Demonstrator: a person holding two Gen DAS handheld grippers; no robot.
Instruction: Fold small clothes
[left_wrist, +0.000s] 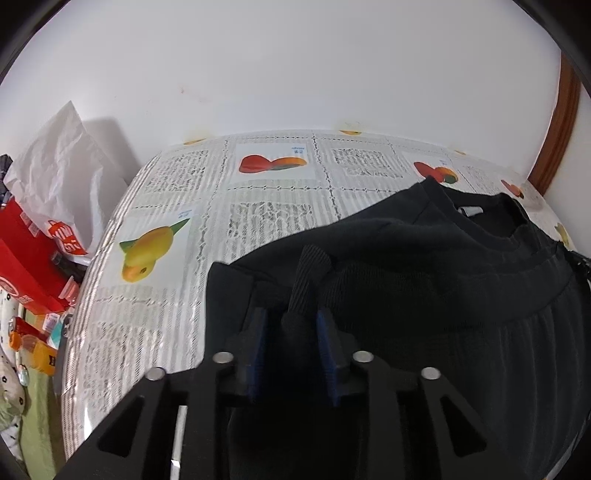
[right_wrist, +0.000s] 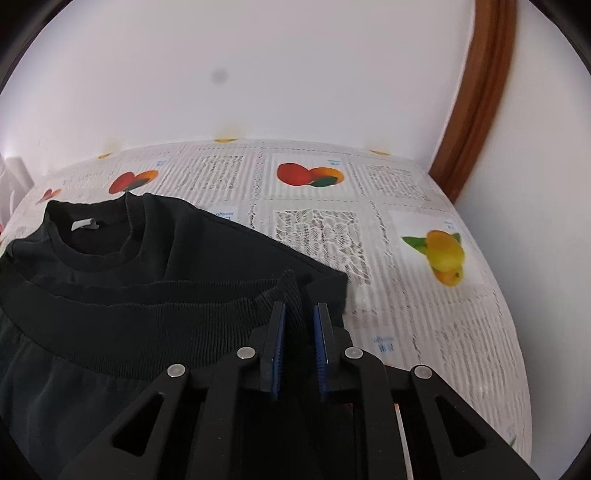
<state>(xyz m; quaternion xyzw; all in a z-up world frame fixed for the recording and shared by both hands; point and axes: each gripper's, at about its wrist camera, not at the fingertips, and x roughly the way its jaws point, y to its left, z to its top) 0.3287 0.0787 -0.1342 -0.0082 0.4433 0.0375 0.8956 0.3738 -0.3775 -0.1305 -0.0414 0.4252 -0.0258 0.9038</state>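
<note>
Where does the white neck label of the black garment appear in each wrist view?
Left wrist view: white neck label, upper right, inside the collar.
Right wrist view: white neck label, upper left, inside the collar.
Shared landmark: the brown wooden frame against the wall at the right.

No text can be read with certainty. Small blue captions are printed beside the fruit pictures on the tablecloth (right_wrist: 406, 295), too blurred to make out. White lettering is seen on a red box (left_wrist: 26, 251) left of the tablecloth, illegible. A blank-looking label (right_wrist: 83, 224) sits inside the black garment's (right_wrist: 147, 295) collar.
</note>
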